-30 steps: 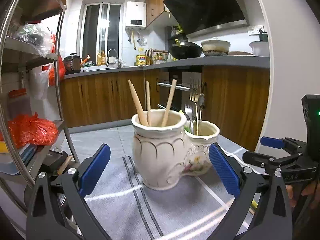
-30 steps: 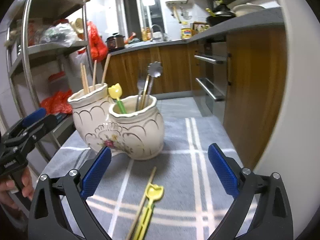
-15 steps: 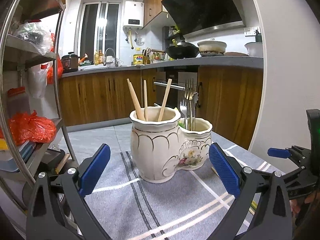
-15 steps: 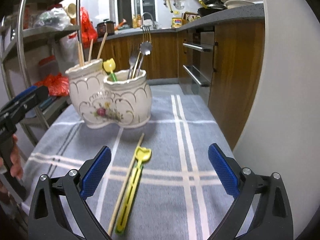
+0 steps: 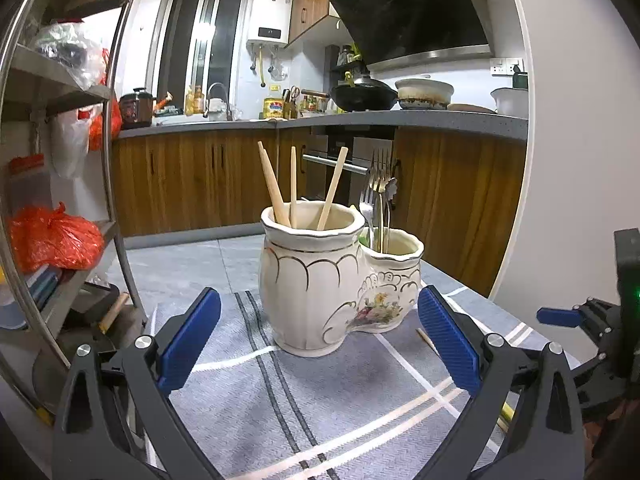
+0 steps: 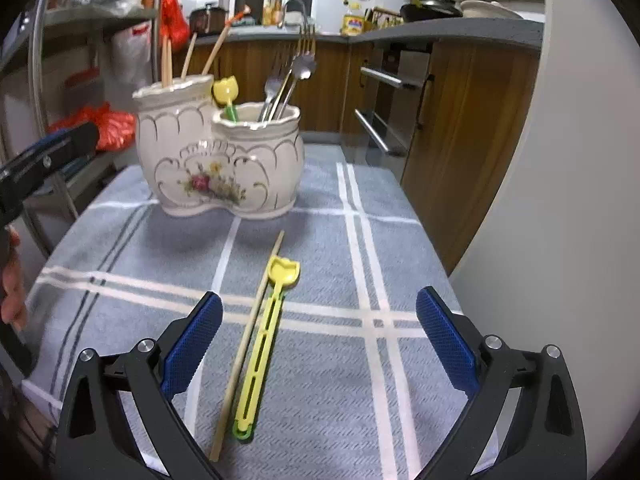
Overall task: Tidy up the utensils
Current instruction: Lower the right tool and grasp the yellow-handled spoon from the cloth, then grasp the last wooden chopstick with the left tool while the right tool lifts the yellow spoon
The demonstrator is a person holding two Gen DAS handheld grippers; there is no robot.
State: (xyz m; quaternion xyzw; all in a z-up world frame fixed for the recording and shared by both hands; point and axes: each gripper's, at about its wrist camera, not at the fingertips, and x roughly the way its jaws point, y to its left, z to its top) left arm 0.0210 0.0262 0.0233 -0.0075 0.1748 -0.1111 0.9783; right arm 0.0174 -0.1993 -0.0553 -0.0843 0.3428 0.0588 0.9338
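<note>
My right tongs (image 6: 318,336) hang over the grey plaid cloth (image 6: 400,248) on the surface, jaws spread wide though they have just been narrowing a little, with nothing pressed between the pads. Under them lie a wooden chopstick (image 6: 250,340) and a yellow-green plastic utensil (image 6: 266,336) side by side, just touching or nearly so. Beyond stands the double ceramic holder (image 6: 218,160): chopsticks (image 6: 188,56) in its taller pot, forks (image 6: 286,84) and a yellow tulip-topped utensil (image 6: 226,92) in the lower one. My left tongs (image 5: 318,336) are wide too, empty, facing the holder from near it.
</note>
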